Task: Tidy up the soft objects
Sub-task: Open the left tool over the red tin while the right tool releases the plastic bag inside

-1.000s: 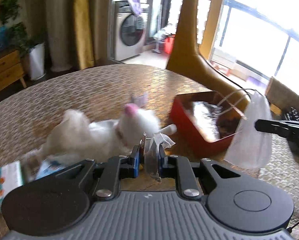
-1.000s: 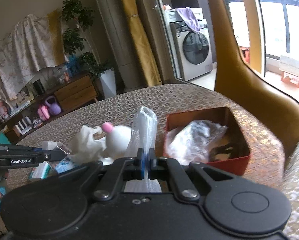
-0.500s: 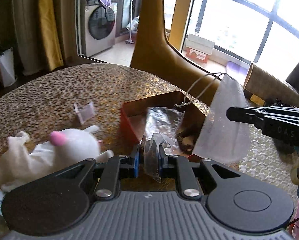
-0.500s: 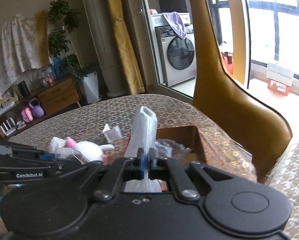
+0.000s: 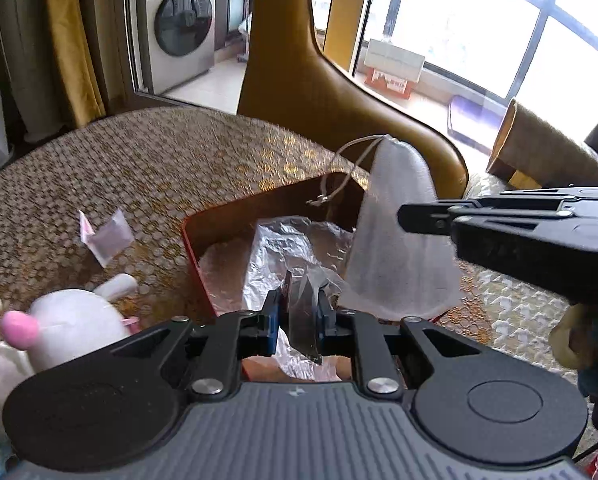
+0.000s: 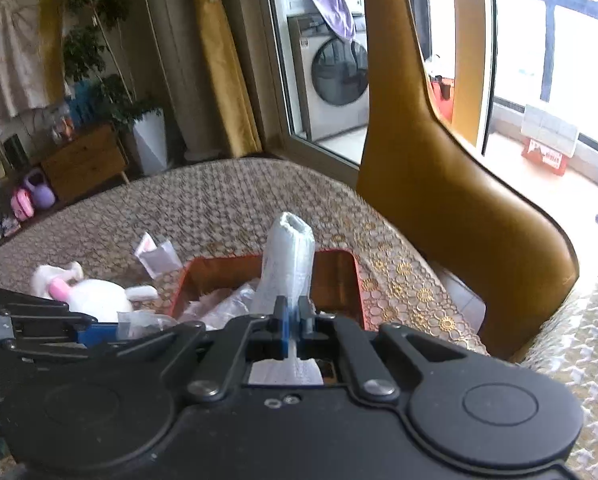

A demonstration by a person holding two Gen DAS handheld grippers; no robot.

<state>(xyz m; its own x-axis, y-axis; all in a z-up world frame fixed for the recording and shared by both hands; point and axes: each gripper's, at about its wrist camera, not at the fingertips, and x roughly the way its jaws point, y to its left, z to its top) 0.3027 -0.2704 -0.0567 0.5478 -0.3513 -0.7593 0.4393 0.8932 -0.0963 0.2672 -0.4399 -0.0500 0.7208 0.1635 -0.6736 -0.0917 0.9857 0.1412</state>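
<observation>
Now we have both hands over the red box, which serves as our landmark on the desk. Our left hand-held gripper is pinching a crumpled piece of clear plastic wrap, its jaws narrowed around the wad and not fully together. Our right hand-held gripper has its jaws pressed nearly flat on a white face mask, which stands up from the pinch with its long axis pointing away from us, up over the box; in the left wrist view the mask's ear loops dangle above the far wall of the box.

What the coming move turns on: the box lies straight ahead of and below both pinched items. Through the left wrist view the plastic wrap hangs directly above crinkled plastic already lying inside, so we judge the left hand to be the nearer one to a clean drop. The mask reads as over the near-right part of the box; how far inside the rim its lower edge sits, we cannot tell.

Left of the box, on the desk, lies the white plush toy with a pink ear, and beyond it a small folded packet, both still outside the box.
</observation>
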